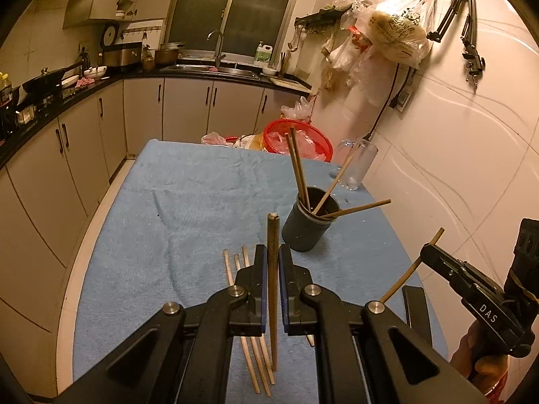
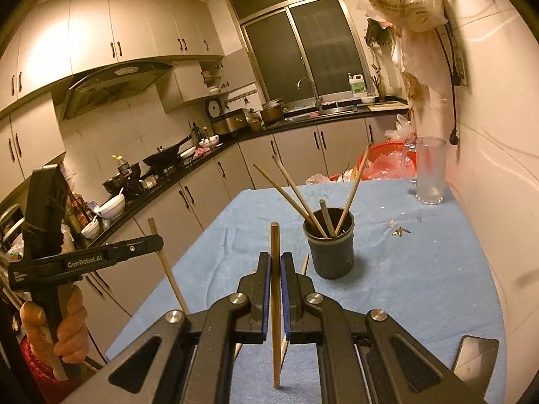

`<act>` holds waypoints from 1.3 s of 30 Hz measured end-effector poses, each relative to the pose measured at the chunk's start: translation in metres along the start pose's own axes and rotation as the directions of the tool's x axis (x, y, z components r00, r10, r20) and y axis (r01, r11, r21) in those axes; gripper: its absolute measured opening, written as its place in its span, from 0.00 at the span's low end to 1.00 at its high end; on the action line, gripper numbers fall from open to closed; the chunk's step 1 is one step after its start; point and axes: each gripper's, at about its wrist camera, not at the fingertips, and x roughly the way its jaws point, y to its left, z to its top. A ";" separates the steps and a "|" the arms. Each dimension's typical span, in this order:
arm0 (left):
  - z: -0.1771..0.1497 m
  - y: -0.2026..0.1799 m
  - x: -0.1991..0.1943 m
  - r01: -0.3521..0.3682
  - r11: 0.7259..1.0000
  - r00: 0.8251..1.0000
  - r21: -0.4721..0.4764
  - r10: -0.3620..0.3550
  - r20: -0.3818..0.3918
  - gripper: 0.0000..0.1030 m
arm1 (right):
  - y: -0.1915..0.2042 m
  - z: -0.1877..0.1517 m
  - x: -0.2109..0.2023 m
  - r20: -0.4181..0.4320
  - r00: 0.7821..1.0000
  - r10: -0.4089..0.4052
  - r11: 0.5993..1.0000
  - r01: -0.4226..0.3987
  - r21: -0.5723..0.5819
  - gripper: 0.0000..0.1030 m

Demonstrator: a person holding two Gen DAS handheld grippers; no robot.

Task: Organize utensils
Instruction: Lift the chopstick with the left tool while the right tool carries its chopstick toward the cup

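A dark grey cup (image 1: 308, 224) (image 2: 331, 242) stands on the blue cloth (image 1: 188, 202) and holds several chopsticks (image 1: 298, 168) (image 2: 293, 195). My left gripper (image 1: 273, 256) is shut on one wooden chopstick (image 1: 273, 289), held upright above the cloth, short of the cup. Three loose chopsticks (image 1: 251, 357) lie on the cloth beneath it. My right gripper (image 2: 275, 262) is shut on another chopstick (image 2: 275, 303), also upright, left of and nearer than the cup. The right gripper shows in the left wrist view (image 1: 429, 252), and the left gripper in the right wrist view (image 2: 156, 242).
A clear glass (image 2: 429, 171) (image 1: 360, 163) stands at the far right of the table by the tiled wall. A red basket (image 1: 296, 139) with plastic bags sits at the far edge. A dark phone (image 2: 475, 357) lies near right. Small scraps (image 2: 399, 231) lie right of the cup.
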 end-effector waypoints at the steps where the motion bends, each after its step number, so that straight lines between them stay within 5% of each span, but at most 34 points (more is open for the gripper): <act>1: 0.000 -0.001 -0.001 0.000 1.000 1.000 0.000 0.000 0.003 0.06 | 0.000 0.001 -0.001 0.003 1.000 0.000 1.000 0.000 -0.002 0.06; 39: 0.016 -0.032 -0.024 0.036 0.996 0.998 0.081 -0.039 0.043 0.06 | -0.006 0.032 -0.049 0.116 0.993 -0.031 0.999 0.032 -0.005 0.06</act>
